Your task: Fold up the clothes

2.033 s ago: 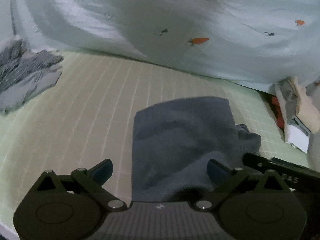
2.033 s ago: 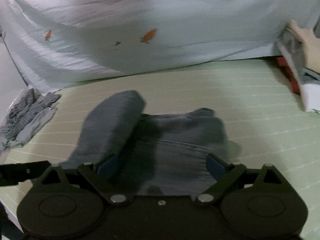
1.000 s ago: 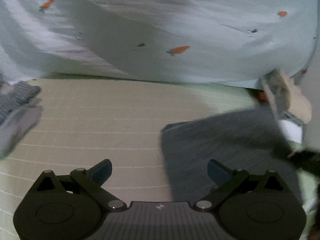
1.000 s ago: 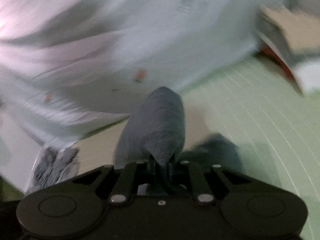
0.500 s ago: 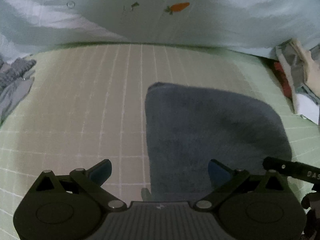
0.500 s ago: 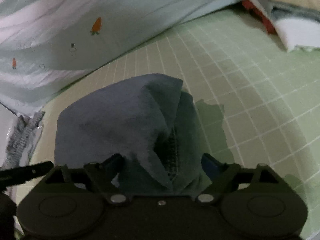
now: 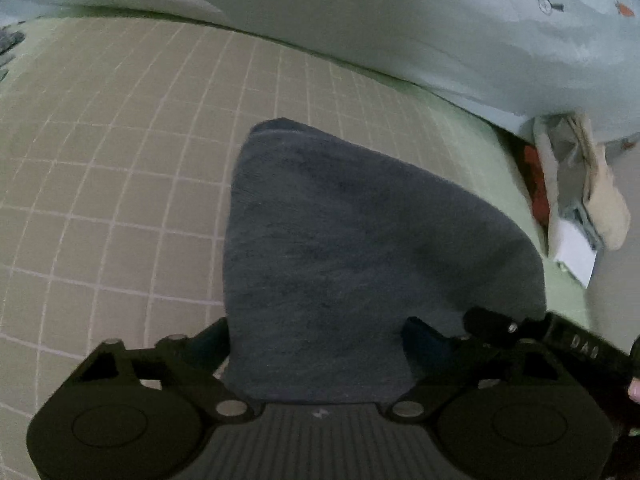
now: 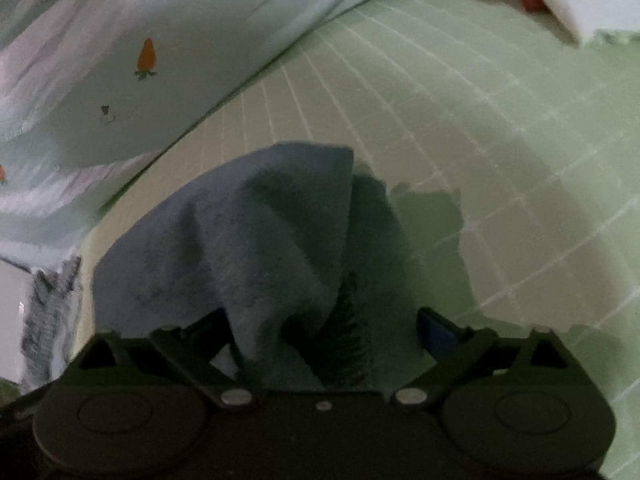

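A folded dark grey-blue garment [image 7: 340, 248] lies on the green checked bed sheet [image 7: 120, 152]. My left gripper [image 7: 316, 340] is open, its jaws wide on either side of the garment's near edge. In the right wrist view the same garment [image 8: 240, 240] shows a raised fold with a denim-like layer under it. My right gripper [image 8: 320, 328] is open over the garment's near end. The right gripper's body shows at the left wrist view's lower right [image 7: 560, 340].
A pale blue quilt with carrot prints [image 7: 400, 20] runs along the far side. A stack of folded clothes [image 7: 572, 192] lies at the far right. A grey striped garment [image 8: 44, 320] lies at the left edge of the bed.
My right gripper was shut on the garment and lifted it a second ago; it is now open with the garment lying down. My left gripper has moved closer over the garment's near edge.
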`<state>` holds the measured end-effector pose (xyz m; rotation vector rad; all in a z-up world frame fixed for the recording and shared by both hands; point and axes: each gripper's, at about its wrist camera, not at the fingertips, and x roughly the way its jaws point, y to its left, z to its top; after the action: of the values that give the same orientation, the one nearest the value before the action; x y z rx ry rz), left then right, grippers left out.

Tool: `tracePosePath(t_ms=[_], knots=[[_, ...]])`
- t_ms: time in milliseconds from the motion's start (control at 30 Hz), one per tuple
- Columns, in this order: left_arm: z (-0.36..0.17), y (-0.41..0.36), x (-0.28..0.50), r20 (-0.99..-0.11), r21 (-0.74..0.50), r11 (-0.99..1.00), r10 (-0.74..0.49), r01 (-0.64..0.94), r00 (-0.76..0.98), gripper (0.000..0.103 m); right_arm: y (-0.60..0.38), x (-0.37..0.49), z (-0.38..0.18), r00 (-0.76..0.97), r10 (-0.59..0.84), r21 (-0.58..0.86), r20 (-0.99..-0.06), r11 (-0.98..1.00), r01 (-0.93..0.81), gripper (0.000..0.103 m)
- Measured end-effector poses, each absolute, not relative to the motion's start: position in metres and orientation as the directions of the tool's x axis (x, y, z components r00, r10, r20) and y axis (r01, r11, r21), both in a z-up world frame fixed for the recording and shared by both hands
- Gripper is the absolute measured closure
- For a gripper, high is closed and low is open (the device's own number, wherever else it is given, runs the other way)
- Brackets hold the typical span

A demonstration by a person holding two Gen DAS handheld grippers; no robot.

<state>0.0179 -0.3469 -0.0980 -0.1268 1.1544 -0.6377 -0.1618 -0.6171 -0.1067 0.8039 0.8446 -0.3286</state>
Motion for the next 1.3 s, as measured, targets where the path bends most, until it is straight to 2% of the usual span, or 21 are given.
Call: tracePosePath(t_ms=[33, 67, 100, 133, 167, 233, 367, 533, 767, 967, 1100, 1300], knots=[[-0.098, -0.344, 0.018, -0.805, -0.420, 0.814, -0.538, 0.401, 0.249, 0.025, -0.616, -0.164, -0.106, 0.650, 0.057, 0.519, -0.758, 0.656, 0.548, 0.037], [-0.097, -0.341, 0.019, -0.802, -0.426, 0.811, -0.543, 0.401, 0.248, 0.032, -0.613, -0.166, -0.103, 0.653, 0.058, 0.522, -0.755, 0.656, 0.545, 0.044], [-0.095, -0.339, 0.019, -0.798, -0.433, 0.808, -0.550, 0.400, 0.246, 0.037, -0.610, -0.168, -0.100, 0.656, 0.059, 0.525, -0.752, 0.656, 0.542, 0.056], [-0.092, -0.337, 0.019, -0.793, -0.441, 0.803, -0.558, 0.401, 0.244, 0.046, -0.608, -0.170, -0.095, 0.659, 0.052, 0.517, -0.750, 0.667, 0.536, 0.066], [-0.089, -0.338, 0.020, -0.786, -0.453, 0.797, -0.569, 0.401, 0.243, 0.053, -0.605, -0.173, -0.090, 0.663, 0.045, 0.511, -0.747, 0.676, 0.530, 0.068], [-0.082, -0.340, 0.021, -0.770, -0.471, 0.778, -0.592, 0.415, 0.237, 0.060, -0.602, -0.178, -0.080, 0.672, 0.037, 0.508, -0.740, 0.685, 0.522, 0.073], [-0.067, -0.361, 0.014, -0.745, -0.477, 0.733, -0.630, 0.484, 0.220, 0.066, -0.611, -0.201, -0.069, 0.693, 0.011, 0.557, -0.721, 0.605, 0.569, 0.076], [-0.045, -0.403, -0.001, -0.713, -0.489, 0.682, -0.672, 0.544, 0.202, 0.067, -0.639, -0.235, -0.052, 0.728, -0.050, 0.605, -0.683, 0.519, 0.604, 0.077], [-0.011, -0.491, -0.025, -0.643, -0.492, 0.610, -0.735, 0.621, 0.212, 0.067, -0.705, -0.276, -0.016, 0.777, -0.166, 0.609, -0.608, 0.531, 0.590, 0.077], [0.035, -0.598, -0.039, -0.545, -0.528, 0.503, -0.819, 0.685, 0.181, 0.067, -0.795, -0.300, 0.031, 0.819, -0.290, 0.587, -0.496, 0.582, 0.562, 0.077], [0.071, -0.676, -0.037, -0.449, -0.557, 0.424, -0.877, 0.714, 0.171, 0.067, -0.864, -0.311, 0.072, 0.839, -0.375, 0.559, -0.394, 0.627, 0.543, 0.077], [0.121, -0.785, -0.016, -0.339, -0.544, 0.360, -0.921, 0.758, 0.194, 0.064, -0.966, -0.285, 0.136, 0.841, -0.467, 0.444, -0.273, 0.714, 0.541, 0.077]])
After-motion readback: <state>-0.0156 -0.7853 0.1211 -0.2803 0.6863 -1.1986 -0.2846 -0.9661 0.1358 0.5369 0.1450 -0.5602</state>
